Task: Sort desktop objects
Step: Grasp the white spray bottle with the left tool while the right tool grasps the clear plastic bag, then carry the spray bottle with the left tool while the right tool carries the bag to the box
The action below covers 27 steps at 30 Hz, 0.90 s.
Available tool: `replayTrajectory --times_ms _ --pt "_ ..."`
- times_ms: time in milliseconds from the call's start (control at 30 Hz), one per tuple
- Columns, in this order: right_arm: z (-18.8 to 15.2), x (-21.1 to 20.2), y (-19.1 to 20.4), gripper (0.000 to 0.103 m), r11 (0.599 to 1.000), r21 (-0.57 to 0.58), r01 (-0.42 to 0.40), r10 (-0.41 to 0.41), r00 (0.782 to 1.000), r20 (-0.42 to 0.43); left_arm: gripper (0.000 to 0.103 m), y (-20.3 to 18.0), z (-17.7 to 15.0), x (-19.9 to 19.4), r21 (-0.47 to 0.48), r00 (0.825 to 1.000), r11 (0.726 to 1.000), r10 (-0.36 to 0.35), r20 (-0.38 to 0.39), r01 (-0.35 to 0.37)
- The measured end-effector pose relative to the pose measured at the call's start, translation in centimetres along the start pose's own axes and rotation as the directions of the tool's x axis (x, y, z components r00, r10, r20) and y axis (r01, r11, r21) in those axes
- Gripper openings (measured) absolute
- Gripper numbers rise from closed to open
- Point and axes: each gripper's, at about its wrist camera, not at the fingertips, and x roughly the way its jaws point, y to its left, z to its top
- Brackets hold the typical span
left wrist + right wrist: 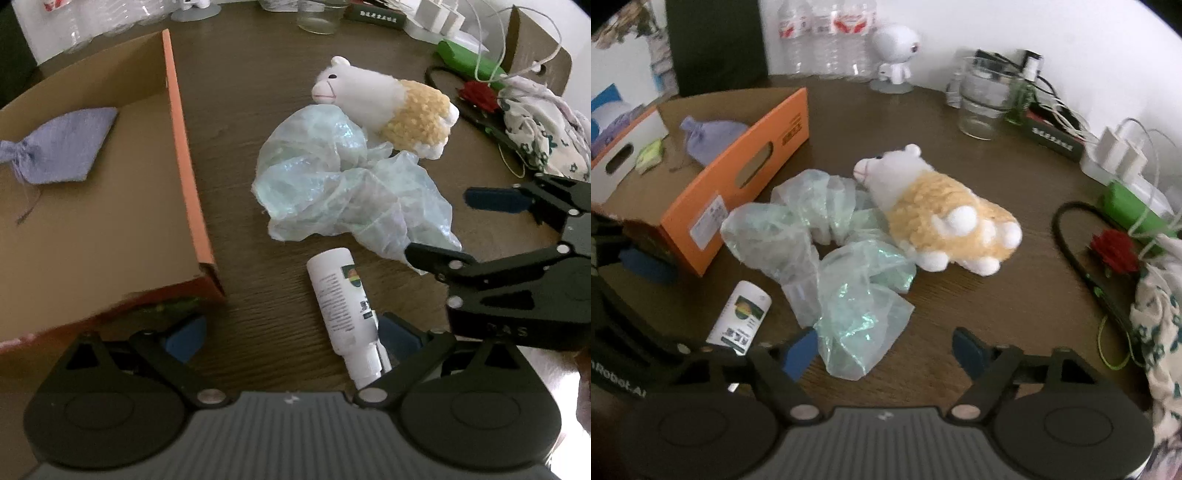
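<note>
A white spray bottle [338, 295] lies on the brown table between the wide-apart fingers of my left gripper [291, 338], which is open; only the bottle's nozzle end is near the right finger. A crumpled pale green plastic bag [846, 295] lies mid-table, and its near end reaches between the pads of my open right gripper [886, 350]. That gripper [465, 229] also shows at the right edge of the left wrist view. A white and yellow plush alpaca [934, 206] lies on its side against the bag. An orange cardboard box [184, 147] holds a purple pouch [62, 147].
A floral cloth [543, 136], a red flower [478, 94] and a green pack [469, 61] crowd the right. A glass jar [979, 107], water bottles [827, 37], a white figurine [895, 48] and chargers [1119, 155] line the back. A white box [624, 155] stands left.
</note>
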Motion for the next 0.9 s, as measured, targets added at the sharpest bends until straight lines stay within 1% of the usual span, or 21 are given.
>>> replayTrajectory --times_ms 33,67,100,133,167,200,233,300,333,400,433,467,500,533,567,600,633,733,900 --pt "0.1 0.2 0.0 0.070 1.000 -0.009 -0.004 0.004 1.000 -0.001 0.098 -0.2 0.0 0.1 -0.005 1.000 1.000 0.010 0.006 -0.010" --pt "0.1 0.4 0.0 0.067 1.000 -0.018 -0.009 0.009 1.000 -0.002 0.097 -0.3 -0.1 0.1 -0.010 1.000 1.000 0.021 0.011 -0.021" --pt "0.2 0.6 -0.1 0.061 1.000 -0.022 -0.017 0.017 1.000 -0.002 0.094 -0.4 -0.1 0.2 -0.021 1.000 0.999 0.027 0.013 -0.026" --pt "0.3 0.8 -0.1 0.057 0.999 -0.026 -0.031 0.031 1.000 -0.004 0.092 -0.5 -0.2 0.3 -0.030 1.000 0.999 0.026 0.014 -0.025" --pt "0.4 1.0 -0.2 0.047 0.999 -0.032 -0.044 0.044 0.999 -0.006 0.088 -0.5 -0.2 0.4 -0.038 1.000 0.999 0.027 0.014 -0.027" --pt "0.4 1.1 -0.1 0.037 0.998 -0.042 -0.057 0.056 0.998 -0.009 0.087 -0.6 -0.2 0.5 -0.046 0.999 0.998 0.038 0.015 -0.037" --pt "0.4 1.1 0.0 0.034 0.996 -0.053 -0.067 0.066 0.998 -0.007 0.086 -0.7 -0.2 0.5 -0.048 0.999 0.998 0.046 0.023 -0.045" --pt "0.5 1.1 0.1 0.014 0.995 -0.070 -0.078 0.077 0.997 -0.006 0.082 -0.8 -0.3 0.5 -0.055 0.998 0.997 0.057 0.036 -0.055" --pt "0.4 1.0 0.2 0.012 0.994 -0.077 -0.076 0.075 0.997 -0.006 0.080 -0.8 -0.3 0.5 -0.060 0.997 0.997 0.060 0.042 -0.057" --pt "0.3 0.9 0.4 0.007 0.993 -0.089 -0.077 0.077 0.997 -0.006 0.066 -1.0 -0.3 0.4 -0.061 0.996 0.996 0.072 0.057 -0.068" --pt "0.3 0.9 0.4 0.007 0.993 -0.089 -0.081 0.081 0.997 -0.006 0.062 -1.1 -0.3 0.2 -0.058 0.995 0.996 0.073 0.064 -0.069" --pt "0.2 0.9 0.5 0.006 0.992 -0.088 -0.085 0.085 0.996 -0.005 0.054 -1.2 -0.3 0.1 -0.055 0.995 0.996 0.067 0.069 -0.063" --pt "0.1 0.8 0.5 0.006 0.992 -0.086 -0.088 0.088 0.996 -0.005 0.040 -1.3 -0.4 0.0 -0.053 0.995 0.997 0.062 0.074 -0.058" --pt "0.0 0.8 0.5 0.005 0.992 -0.083 -0.091 0.091 0.996 -0.005 0.031 -1.5 -0.4 -0.2 -0.041 0.995 0.998 0.060 0.077 -0.057" --pt "-0.1 0.7 0.5 0.005 0.993 -0.078 -0.094 0.094 0.996 -0.006 0.028 -1.8 -0.5 -0.3 -0.028 0.995 0.998 0.059 0.079 -0.057" --pt "-0.2 0.6 0.5 0.005 0.993 -0.072 -0.095 0.095 0.995 -0.008 0.028 -2.0 -0.6 -0.4 -0.017 0.994 0.997 0.077 0.082 -0.076" --pt "-0.3 0.6 0.5 0.005 0.993 -0.066 -0.096 0.096 0.995 -0.010 0.028 -2.1 -0.6 -0.4 -0.012 0.993 0.997 0.078 0.085 -0.077" --pt "-0.6 0.3 0.4 0.004 0.994 -0.041 -0.099 0.099 0.995 -0.014 0.028 -2.3 -0.9 -0.5 -0.003 0.995 0.998 0.057 0.081 -0.057" --pt "-1.1 -0.3 0.7 0.004 0.995 -0.007 -0.100 0.100 0.995 -0.016 0.028 -2.8 -1.1 -0.7 0.018 0.995 0.999 0.044 0.089 -0.046"
